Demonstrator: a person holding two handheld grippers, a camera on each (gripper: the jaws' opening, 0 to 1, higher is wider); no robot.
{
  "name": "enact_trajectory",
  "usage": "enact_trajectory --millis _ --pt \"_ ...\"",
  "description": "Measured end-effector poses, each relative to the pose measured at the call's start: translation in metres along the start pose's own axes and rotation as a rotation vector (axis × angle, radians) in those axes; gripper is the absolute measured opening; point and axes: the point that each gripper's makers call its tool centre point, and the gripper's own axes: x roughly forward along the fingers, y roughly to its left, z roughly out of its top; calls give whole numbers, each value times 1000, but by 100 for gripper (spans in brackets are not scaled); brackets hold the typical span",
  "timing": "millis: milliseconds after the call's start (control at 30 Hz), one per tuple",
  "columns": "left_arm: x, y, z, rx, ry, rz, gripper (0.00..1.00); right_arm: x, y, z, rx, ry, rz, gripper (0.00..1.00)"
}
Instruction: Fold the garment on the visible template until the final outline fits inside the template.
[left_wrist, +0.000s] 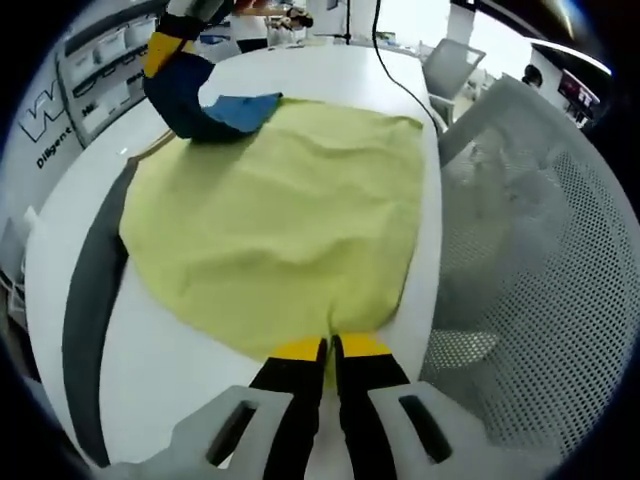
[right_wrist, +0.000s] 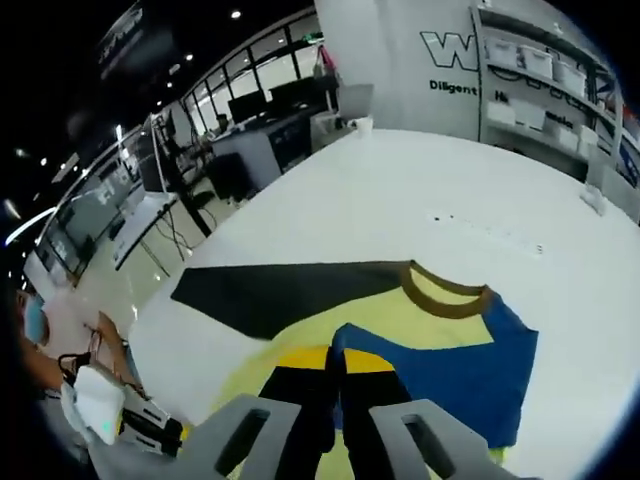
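A yellow-green garment (left_wrist: 285, 215) lies spread on the white table (left_wrist: 180, 370). It has a blue patch (left_wrist: 245, 108) at its far end and a brown collar (right_wrist: 445, 292). A dark grey template (left_wrist: 90, 290) shows under it along the left, and it appears again as a dark wedge, template (right_wrist: 275, 292). My left gripper (left_wrist: 330, 350) is shut on the garment's near edge. My right gripper (right_wrist: 335, 362) is shut on the garment where yellow meets the blue panel (right_wrist: 460, 375). In the left gripper view it comes in at the far left as right gripper (left_wrist: 178, 85).
A white mesh chair (left_wrist: 540, 250) stands close against the table's right side. A black cable (left_wrist: 400, 80) runs across the far tabletop. Shelves with bins (right_wrist: 545, 65) line the wall. Desks with monitors (right_wrist: 250, 110) stand beyond the table, and a person's hand (right_wrist: 95, 345) shows at lower left.
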Motion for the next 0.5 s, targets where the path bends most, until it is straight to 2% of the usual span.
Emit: enact_trajectory --millis 333,500 --pt "1 -1 2 -29 -3 22 11 38 16 1 68 20 35 0" --pt "1 -1 3 -37 -2 20 11 51 30 -6 72 32 57 0"
